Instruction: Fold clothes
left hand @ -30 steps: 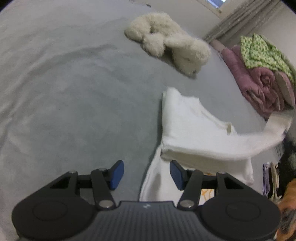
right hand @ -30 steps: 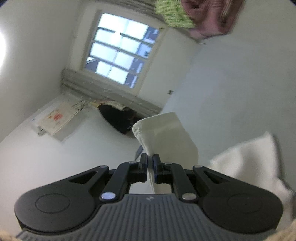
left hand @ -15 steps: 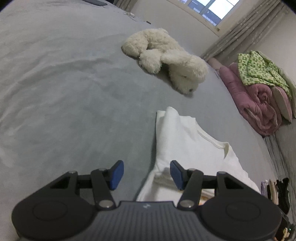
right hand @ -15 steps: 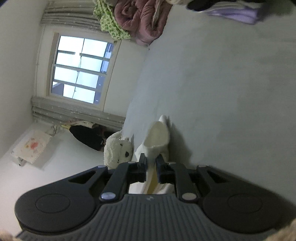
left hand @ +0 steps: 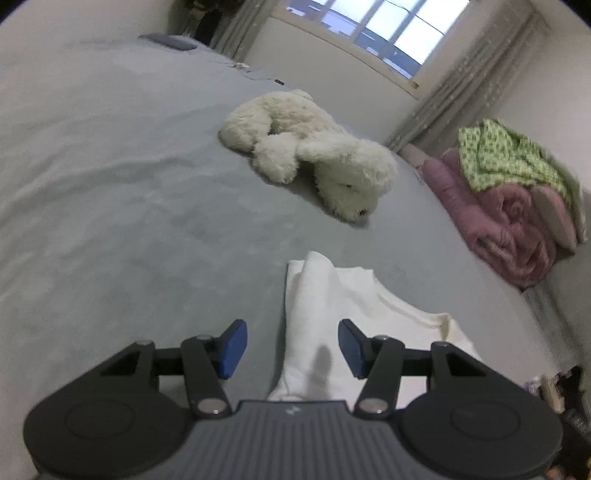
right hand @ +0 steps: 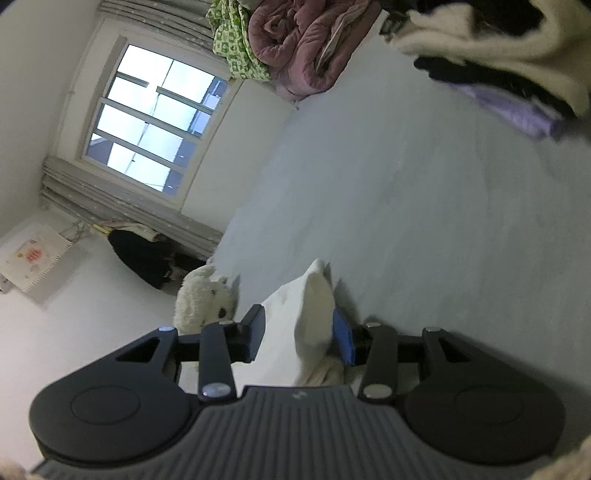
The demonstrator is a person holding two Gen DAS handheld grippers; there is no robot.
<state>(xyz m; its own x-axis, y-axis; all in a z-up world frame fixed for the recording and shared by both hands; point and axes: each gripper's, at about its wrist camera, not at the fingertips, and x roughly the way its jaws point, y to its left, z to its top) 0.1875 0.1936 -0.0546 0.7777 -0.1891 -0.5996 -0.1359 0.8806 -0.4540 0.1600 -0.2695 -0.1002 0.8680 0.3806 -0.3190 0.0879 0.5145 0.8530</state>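
A white garment (left hand: 332, 317) lies partly folded on the grey bed (left hand: 110, 221), its sleeve laid along its left side. My left gripper (left hand: 290, 345) is open just above its near part, the sleeve between the fingers. In the right wrist view the same white garment (right hand: 295, 317) lies on the bed. My right gripper (right hand: 299, 332) is open, with the raised sleeve fold between its blue pads (right hand: 341, 336), no longer clamped.
A white plush dog (left hand: 314, 158) lies beyond the garment. Pink blankets with a green patterned cloth (left hand: 509, 192) are piled at the right. A stack of folded clothes (right hand: 498, 74) lies at the bed's far side. A window (left hand: 369, 26) is behind.
My right gripper carried the sleeve across, laid it down on the garment and opened, letting go. The left gripper stayed open and tilted up a little.
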